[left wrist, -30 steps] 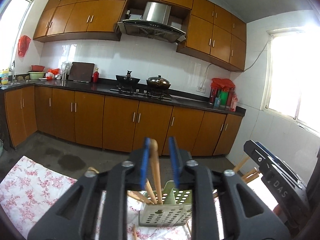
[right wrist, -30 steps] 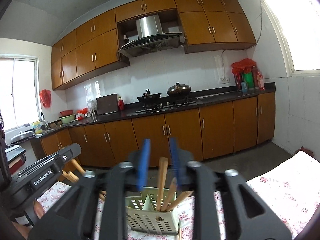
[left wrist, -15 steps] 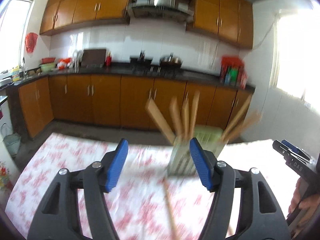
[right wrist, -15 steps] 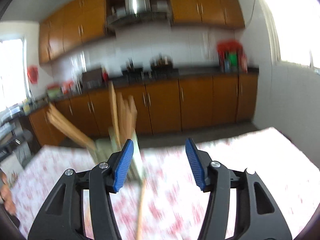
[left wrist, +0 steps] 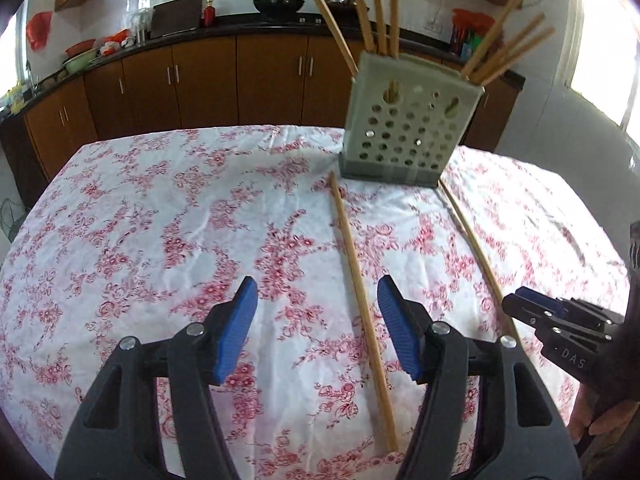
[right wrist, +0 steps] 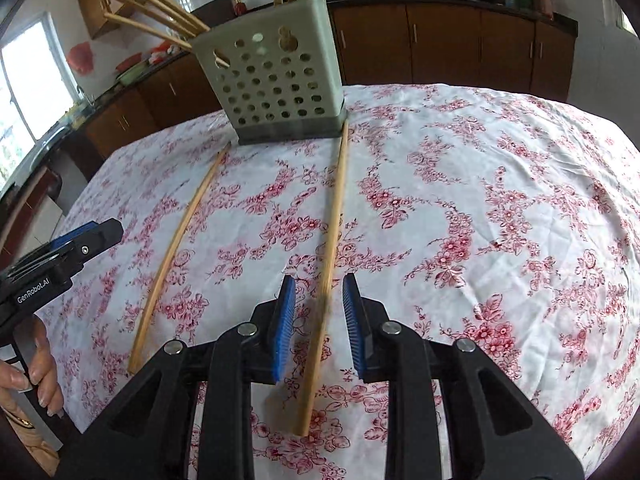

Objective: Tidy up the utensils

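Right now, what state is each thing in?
Left claw: closing, astride the left chopstick, not gripping.
Right claw: closing around the right chopstick, pads apart.
Both chopsticks: flat on tablecloth.
Holder: upright, holding chopsticks.

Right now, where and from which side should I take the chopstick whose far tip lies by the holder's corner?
Grip its near half, from above, one finger each side. The chopstick lies flat on the tablecloth, thin and long, so pinch across its width. The right gripper, jaws closing, straddles it there without pressing yet.
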A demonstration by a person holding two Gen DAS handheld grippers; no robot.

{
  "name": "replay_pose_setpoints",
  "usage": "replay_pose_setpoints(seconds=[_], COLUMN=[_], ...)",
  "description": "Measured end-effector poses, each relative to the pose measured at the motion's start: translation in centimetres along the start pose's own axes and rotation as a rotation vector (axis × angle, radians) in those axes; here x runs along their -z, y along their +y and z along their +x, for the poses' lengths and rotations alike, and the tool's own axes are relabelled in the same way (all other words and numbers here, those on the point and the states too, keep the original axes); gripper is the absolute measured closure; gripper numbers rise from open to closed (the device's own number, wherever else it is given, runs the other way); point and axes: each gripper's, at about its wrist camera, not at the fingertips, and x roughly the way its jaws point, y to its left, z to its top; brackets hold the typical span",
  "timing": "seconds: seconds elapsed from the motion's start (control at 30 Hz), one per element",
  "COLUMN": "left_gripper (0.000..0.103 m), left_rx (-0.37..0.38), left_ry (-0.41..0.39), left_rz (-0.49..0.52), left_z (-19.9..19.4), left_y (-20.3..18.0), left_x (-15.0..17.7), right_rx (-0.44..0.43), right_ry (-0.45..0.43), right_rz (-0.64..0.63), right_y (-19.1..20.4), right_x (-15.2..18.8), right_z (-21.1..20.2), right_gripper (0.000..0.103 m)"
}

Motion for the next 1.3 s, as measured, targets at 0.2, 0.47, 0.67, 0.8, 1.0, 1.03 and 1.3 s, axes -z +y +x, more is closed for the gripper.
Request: replay_pose_setpoints(seconds=[0.2, 0.47, 0.67, 0.8, 1.0, 1.03, 1.3], left_gripper=[0.058, 0.094, 0.092, 0.071, 0.064, 0.064, 0.064], left_rx=[-0.011, -0.079, -0.118, -0.162, -0.15, -0.151, -0.143], left_ry=[0.073, 0.11, 0.114, 0.099, 0.08, 0.081, 0.082], left_rz=[0.054, 0.049, -0.013, 0.003, -0.037, -0.035, -0.043], left_z=[2.2, 4.4, 5.8, 6.6, 6.9, 7.0, 7.3], left_y=[-2.4, -2.4, 1.4, 2.7, 4.1, 4.0, 4.5], left_x=[0.6, 0.3, -1.5, -2.4, -2.6, -2.6, -2.7], right_rx=[0.058, 0.075, 0.115, 0.17, 0.191, 0.186, 0.177], right_ry=[-0.024, -0.038, -0.047, -0.048, -0.059, -0.059, -0.056], right_rz=[0.078, 0.064, 0.042, 0.005, -0.016, -0.012, -0.001], right_y=[-2.3, -3.3, -3.5, -3.5, -3.8, -4.0, -4.0], right_x=[-0.3, -0.4, -2.0, -3.5, -3.5, -3.5, -3.6], right_z=[-0.2, -0.3, 1.0, 2.3, 2.5, 2.5, 2.4], right_gripper=[0.095, 0.095, 0.095, 0.095, 0.095, 0.095, 0.094])
